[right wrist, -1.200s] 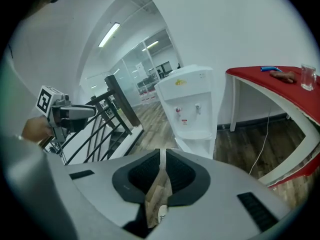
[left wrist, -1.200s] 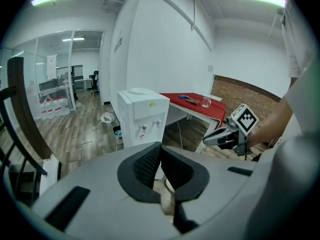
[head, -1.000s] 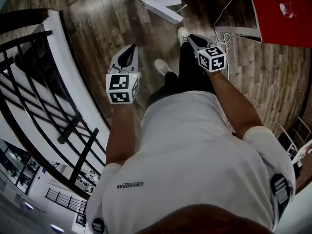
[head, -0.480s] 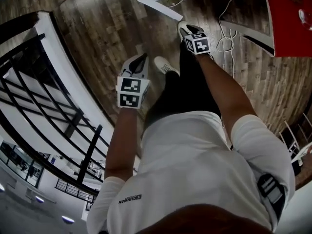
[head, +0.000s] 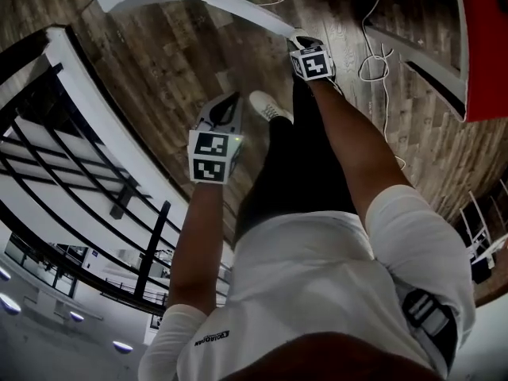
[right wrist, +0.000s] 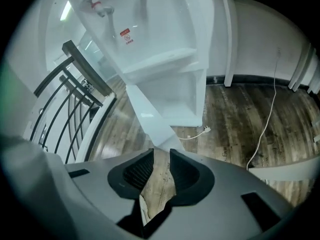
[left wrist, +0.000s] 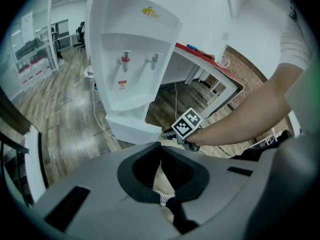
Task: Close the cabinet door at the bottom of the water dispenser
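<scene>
Facing the open cabinet door (right wrist: pixel 150 119), right gripper (right wrist: pixel 161 154) jaws stand narrowly apart and empty, left gripper (left wrist: pixel 160 147) jaws together; approach step, next probably pushing it shut.

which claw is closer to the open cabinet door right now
Right. The right claw is up at the free edge of the cabinet door; the left claw hangs back, well short of it.

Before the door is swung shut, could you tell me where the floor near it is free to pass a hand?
Bare floor lies between the plug and the white cable. A narrower strip runs between the open cabinet door and the railing. Crowded: the dispenser's foot, by the plug.
</scene>
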`<state>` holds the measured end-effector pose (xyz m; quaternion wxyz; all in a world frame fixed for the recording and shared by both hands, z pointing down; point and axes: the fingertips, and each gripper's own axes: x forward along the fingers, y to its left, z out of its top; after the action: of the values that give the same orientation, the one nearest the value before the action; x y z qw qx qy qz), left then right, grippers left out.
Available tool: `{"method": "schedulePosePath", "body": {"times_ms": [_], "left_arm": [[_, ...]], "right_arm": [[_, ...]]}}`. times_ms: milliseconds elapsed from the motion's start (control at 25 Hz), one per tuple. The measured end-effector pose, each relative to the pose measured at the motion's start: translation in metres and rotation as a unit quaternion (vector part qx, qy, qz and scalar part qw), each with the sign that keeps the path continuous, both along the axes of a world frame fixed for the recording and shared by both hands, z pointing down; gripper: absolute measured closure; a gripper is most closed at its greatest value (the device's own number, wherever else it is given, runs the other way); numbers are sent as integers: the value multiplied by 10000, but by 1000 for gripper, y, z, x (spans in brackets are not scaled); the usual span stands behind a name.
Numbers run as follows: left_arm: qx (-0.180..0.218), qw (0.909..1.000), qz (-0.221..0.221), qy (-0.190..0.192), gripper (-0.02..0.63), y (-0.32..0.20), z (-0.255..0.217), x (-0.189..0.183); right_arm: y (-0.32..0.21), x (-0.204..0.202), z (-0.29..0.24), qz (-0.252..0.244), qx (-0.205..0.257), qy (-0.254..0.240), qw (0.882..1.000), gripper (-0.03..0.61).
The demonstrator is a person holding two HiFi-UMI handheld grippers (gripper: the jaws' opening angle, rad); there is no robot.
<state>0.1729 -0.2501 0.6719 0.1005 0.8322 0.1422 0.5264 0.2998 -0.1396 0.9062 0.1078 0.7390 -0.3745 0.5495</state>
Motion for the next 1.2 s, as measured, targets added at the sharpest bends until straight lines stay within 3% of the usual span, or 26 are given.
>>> {"method": "schedulePosePath", "body": {"times_ms": [200,400,560,1200], "left_arm": [[-25,9999,64,-76,614,7,16,14],[-233,9994,-1,-273,614,16,23,19],[-172,9992,109,-358,614,17,24,22],[-169,9995,113,-231,614,28,28,63]], "right_arm": [[-10,-1,10,-216,2,88,9997,468],[-17,9,9,-112,-30,140,9998,468],[-15,17,10,-113,-57,156,9998,468],[-8,97,3,-556,19,645,9964,472]]}}
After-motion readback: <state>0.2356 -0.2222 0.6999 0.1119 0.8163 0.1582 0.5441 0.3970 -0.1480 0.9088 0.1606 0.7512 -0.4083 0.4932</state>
